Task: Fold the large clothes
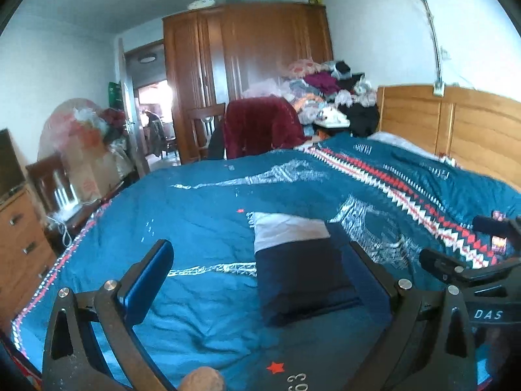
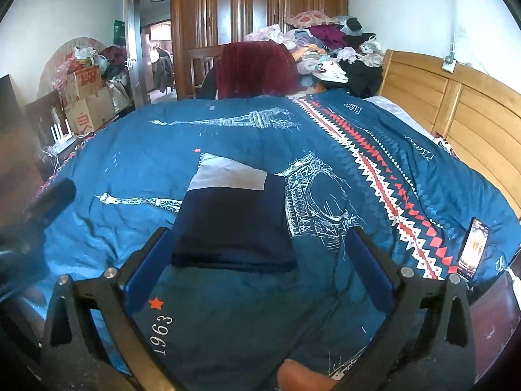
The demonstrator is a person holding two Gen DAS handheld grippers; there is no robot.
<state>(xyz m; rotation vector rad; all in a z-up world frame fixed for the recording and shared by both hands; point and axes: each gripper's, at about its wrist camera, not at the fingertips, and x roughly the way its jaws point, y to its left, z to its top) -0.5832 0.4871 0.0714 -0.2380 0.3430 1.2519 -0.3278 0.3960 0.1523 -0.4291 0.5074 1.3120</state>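
Observation:
A folded navy garment point(image 1: 299, 270) with a white panel at its far end lies flat on the blue quilt point(image 1: 202, 215), in the middle of the bed. My left gripper point(image 1: 259, 251) is open just before the garment's near left side, nothing between its blue pads. In the right wrist view the same garment point(image 2: 234, 218) lies straight ahead, its near edge level with the fingertips. My right gripper point(image 2: 259, 233) is open wide and holds nothing. The right gripper's black fingers point(image 1: 443, 262) show at the right edge of the left wrist view. The left gripper point(image 2: 49, 202) shows blurred at the left.
A lit phone point(image 2: 473, 247) lies on the quilt near the bed's right edge. A wooden headboard point(image 2: 472, 114) stands on the right. Behind the bed are a heap of clothes point(image 2: 325, 45), a chair with a red cloth point(image 2: 257, 68), cardboard boxes point(image 2: 88, 97) and a wardrobe point(image 1: 247, 65).

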